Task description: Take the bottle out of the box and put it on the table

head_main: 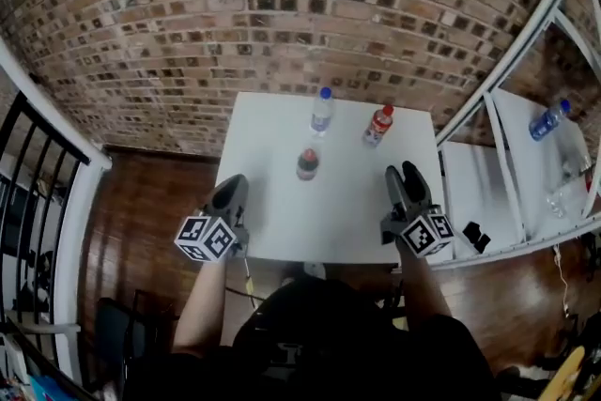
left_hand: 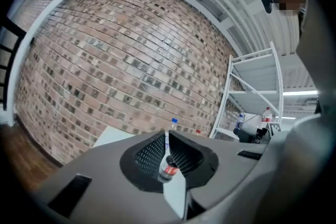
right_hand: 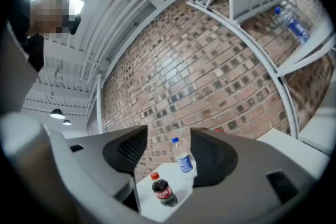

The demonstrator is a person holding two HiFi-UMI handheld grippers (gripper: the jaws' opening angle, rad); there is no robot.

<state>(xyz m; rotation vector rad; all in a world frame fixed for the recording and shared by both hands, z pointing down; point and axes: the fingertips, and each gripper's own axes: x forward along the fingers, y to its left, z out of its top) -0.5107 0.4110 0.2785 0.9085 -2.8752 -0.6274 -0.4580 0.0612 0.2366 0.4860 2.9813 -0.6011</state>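
My left gripper (head_main: 231,187): nearly closed, empty; right gripper (head_main: 404,174): wide apart, empty. Dark red-capped cola bottle (head_main: 307,163) upright on white square counter (head_main: 282,225), 12 o'clock.

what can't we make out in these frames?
- Box: in no view.
- Cola bottle: left gripper view, mostly hidden by the nearly closed jaws of the left claw.
- Red-label bottle: right gripper view, nearly hidden behind a jaw.
- Bottle labels: head view, too small to read.
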